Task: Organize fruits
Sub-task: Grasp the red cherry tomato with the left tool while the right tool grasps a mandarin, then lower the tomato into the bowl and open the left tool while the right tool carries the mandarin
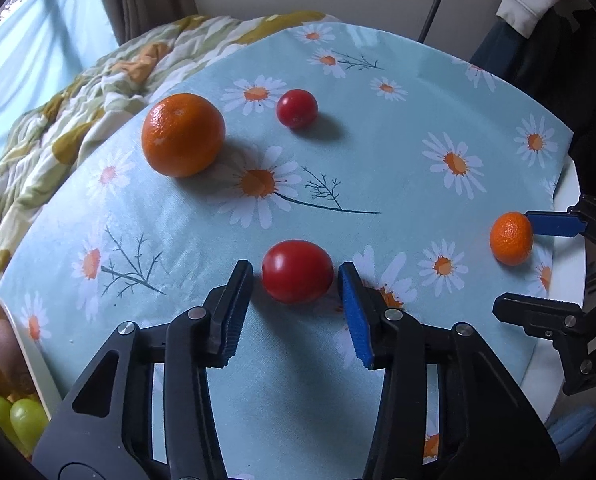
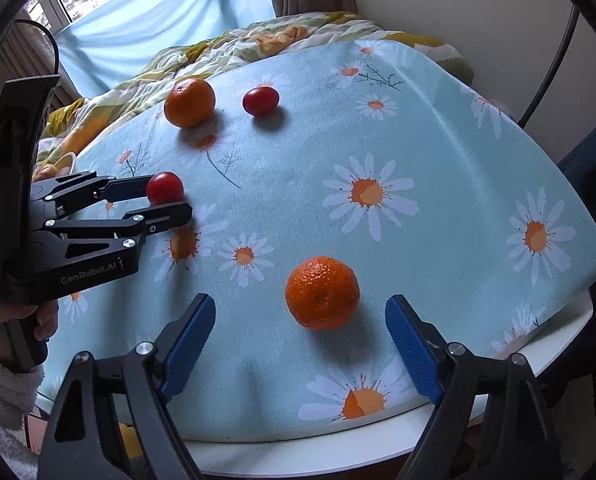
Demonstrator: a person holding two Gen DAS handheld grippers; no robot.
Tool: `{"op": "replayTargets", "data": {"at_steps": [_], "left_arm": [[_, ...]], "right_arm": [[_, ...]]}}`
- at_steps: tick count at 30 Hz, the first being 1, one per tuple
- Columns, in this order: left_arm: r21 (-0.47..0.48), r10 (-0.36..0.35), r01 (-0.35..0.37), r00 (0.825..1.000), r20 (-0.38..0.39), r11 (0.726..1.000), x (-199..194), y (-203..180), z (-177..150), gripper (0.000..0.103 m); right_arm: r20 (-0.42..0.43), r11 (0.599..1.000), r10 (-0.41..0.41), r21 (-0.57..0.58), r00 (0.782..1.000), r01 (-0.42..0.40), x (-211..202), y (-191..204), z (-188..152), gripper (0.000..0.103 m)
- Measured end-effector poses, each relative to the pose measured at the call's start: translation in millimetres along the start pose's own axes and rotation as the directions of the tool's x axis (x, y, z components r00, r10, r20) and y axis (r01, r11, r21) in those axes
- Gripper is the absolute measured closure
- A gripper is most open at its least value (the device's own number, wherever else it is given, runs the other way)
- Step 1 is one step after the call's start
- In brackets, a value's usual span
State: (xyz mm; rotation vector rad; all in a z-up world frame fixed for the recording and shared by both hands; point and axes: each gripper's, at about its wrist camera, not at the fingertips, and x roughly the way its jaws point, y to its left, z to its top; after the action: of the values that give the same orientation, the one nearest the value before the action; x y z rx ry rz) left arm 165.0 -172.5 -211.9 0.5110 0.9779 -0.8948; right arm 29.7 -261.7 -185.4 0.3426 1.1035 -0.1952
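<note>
A red cherry tomato (image 1: 298, 272) lies on the daisy tablecloth (image 1: 377, 168) between the tips of my left gripper (image 1: 296, 280). The pads stand close on both sides, a thin gap showing at each, so this gripper is open. In the right wrist view the same tomato (image 2: 164, 188) sits in the left gripper (image 2: 170, 199). My right gripper (image 2: 299, 302) is open wide, with a small mandarin (image 2: 321, 292) between and just past its tips, untouched. The left wrist view shows that mandarin (image 1: 511, 238) by the right gripper (image 1: 511, 266).
A large orange (image 1: 183, 135) and a second tomato (image 1: 296, 108) lie at the far side of the cloth. A white bowl (image 1: 16, 332) with green grapes (image 1: 26, 420) stands at the near left. A rumpled quilt (image 1: 78, 112) lies beyond the table's white edge (image 2: 337, 448).
</note>
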Motion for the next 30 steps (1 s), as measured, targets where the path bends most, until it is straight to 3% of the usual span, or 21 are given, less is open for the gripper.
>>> {"op": "replayTargets", "data": {"at_steps": [2,6,18,21,23,30], "left_arm": [[-0.008,0.005,-0.005,1.000,0.000,1.000,-0.1,0.7,0.6,0.056],[-0.006,0.008,-0.008,1.000,0.001,1.000,-0.8,-0.7,1.3,0.063],[-0.023,0.024,-0.024,1.000,0.000,0.999,-4.8,-3.0,-4.2,0.063],[-0.036,0.028,-0.028,1.000,0.000,0.999,-6.5,-3.8,-7.6,0.063],[-0.046,0.032,-0.031,1.000,0.000,0.998,-7.5,-4.2,-9.1,0.063],[-0.089,0.042,-0.042,0.999,0.002,0.995,-14.2,-6.5,-13.7,0.063]], "right_arm": [[-0.009,1.000,0.000,-0.003,1.000,0.000,2.5,-0.2,0.5,0.031],[-0.015,1.000,0.002,-0.015,1.000,-0.002,4.1,0.4,0.9,0.032],[-0.012,0.999,-0.007,-0.050,1.000,0.007,5.1,-2.0,4.3,0.048],[-0.015,0.998,-0.022,-0.064,1.000,0.021,5.6,-2.2,5.8,0.054],[-0.015,0.996,-0.034,-0.080,0.999,0.033,5.8,-2.0,6.9,0.068],[-0.015,0.990,-0.019,-0.138,1.000,0.017,3.1,0.5,10.7,0.070]]}}
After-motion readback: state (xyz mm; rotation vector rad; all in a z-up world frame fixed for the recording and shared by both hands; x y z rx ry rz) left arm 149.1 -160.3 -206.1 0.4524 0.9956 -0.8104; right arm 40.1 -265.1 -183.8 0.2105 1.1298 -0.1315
